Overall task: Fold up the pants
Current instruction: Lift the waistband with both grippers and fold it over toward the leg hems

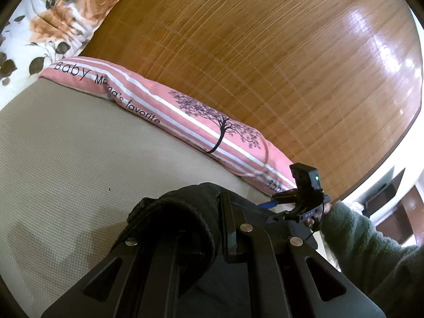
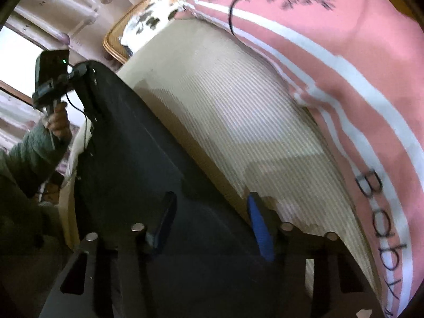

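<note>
The left tool is clenched on a bunched edge of the dark pants, holding that end lifted off the bed; the cloth wraps round its fingers and hangs down beneath it. The right tool is pointed steeply down over the same pants, which run as a long dark sheet from under its fingers away toward the left tool. Its jaws stand part open with the cloth lying between them, the blue pad at the pants' outer edge, and I cannot see the pads pressing, so I take it as not yet gripping. Beyond the right tool the beige bed cover lies bare, and past that a pink striped pillow runs along the far side; a floral pillow sits further off, ahead and to the left of the left tool, against the bamboo mat. To my eye this is the start of a fold: one end is already taken up, the other is being caught. The next move seems to call for the right tool to pinch the edge firmly, both layers if it can, then for the two tools to carry their ends together, keeping the cloth taut and level so it lands flat on the bed rather than slumping into a heap.
</note>
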Motion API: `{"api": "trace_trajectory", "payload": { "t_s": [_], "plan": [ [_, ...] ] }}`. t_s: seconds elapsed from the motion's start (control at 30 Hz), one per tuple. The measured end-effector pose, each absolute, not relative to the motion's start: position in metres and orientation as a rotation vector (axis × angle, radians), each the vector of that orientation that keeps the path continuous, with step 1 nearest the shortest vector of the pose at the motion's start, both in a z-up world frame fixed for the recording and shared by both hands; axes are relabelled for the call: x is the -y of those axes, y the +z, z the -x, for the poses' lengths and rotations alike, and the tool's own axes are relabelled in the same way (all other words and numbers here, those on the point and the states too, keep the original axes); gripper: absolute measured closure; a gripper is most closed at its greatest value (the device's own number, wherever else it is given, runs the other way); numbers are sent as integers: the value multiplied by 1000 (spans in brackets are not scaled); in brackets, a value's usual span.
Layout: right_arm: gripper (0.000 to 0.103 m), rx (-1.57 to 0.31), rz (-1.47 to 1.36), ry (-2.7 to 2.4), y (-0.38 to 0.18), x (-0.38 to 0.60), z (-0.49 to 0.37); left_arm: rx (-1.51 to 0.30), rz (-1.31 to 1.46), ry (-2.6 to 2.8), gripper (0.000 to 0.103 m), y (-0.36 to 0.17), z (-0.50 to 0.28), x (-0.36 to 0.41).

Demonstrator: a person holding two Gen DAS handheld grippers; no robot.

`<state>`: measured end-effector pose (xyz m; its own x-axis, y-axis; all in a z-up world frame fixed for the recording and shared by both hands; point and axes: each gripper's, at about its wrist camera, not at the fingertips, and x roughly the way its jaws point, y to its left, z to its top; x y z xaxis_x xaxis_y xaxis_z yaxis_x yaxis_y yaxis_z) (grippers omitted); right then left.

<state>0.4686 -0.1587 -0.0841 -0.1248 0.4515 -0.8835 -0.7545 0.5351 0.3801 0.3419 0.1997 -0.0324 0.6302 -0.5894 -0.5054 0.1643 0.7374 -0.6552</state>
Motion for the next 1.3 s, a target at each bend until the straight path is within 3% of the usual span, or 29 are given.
{"api": "trace_trajectory", "payload": {
  "t_s": [0.3, 0.43, 0.53, 0.67, 1.07, 1.3],
  "plan": [
    [63, -1370, 327, 1009, -89, 187, -454, -790, 597, -439, 95, -34, -345, -199],
    [77, -1348, 363, 929, -87, 189, -450, -794, 590, -426, 95, -34, -346, -199],
    [79, -1283, 378, 793, -83, 183, -438, -802, 554, -398, 95, -36, -348, -196],
    [92, -1206, 424, 625, -80, 174, -412, -824, 471, -346, 95, -42, -355, -187],
    [95, -1009, 475, 374, -13, 158, -337, -759, 367, -385, 95, -14, -326, -185],
    [96, -947, 473, 317, 17, 164, -247, -718, 317, -497, 95, 14, -271, -185]
  ]
}}
